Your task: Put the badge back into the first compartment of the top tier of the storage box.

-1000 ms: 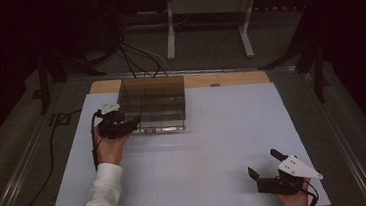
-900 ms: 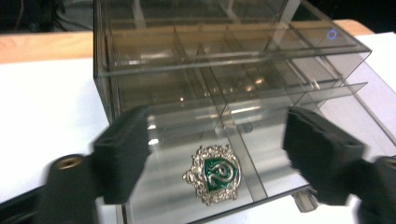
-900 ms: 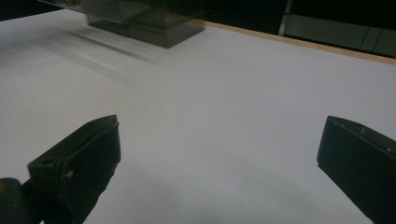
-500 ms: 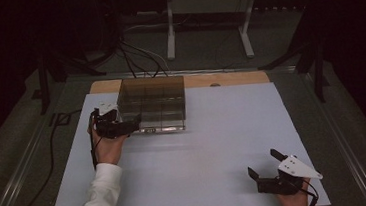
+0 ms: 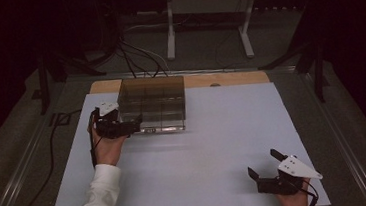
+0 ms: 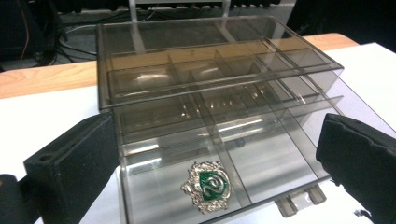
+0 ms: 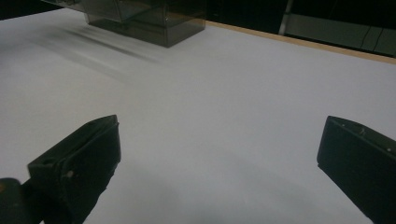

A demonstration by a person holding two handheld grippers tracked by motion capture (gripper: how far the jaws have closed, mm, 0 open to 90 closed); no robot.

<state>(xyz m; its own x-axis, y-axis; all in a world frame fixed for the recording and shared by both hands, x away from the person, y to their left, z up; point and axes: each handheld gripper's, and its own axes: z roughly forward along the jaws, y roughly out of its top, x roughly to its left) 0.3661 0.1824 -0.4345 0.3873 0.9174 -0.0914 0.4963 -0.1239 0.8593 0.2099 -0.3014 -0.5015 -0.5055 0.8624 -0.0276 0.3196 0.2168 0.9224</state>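
Observation:
A smoky see-through drawer box (image 5: 153, 98) (image 6: 205, 60) stands at the far left of the white table (image 5: 200, 146). Its bottom drawer (image 6: 261, 163) is pulled out, and a silver and green crest badge (image 6: 208, 185) lies in the front compartment. My left gripper (image 5: 135, 125) (image 6: 215, 135) is at the box's front left corner. Its jaws have just been opening and now stand wide on either side of the drawer front, touching neither drawer nor badge. My right gripper (image 5: 262, 161) (image 7: 222, 126) rests open near the front right edge, with nothing between its jaws.
A wooden strip (image 5: 229, 79) runs along the table's far edge behind the box. Cables (image 5: 137, 62) and a white stand (image 5: 204, 21) sit on the dark floor beyond. The box's corner (image 7: 154, 21) is far off in the right gripper view.
My left hand has eased slightly back from the box toward the near edge. The right hand and the box have kept still.

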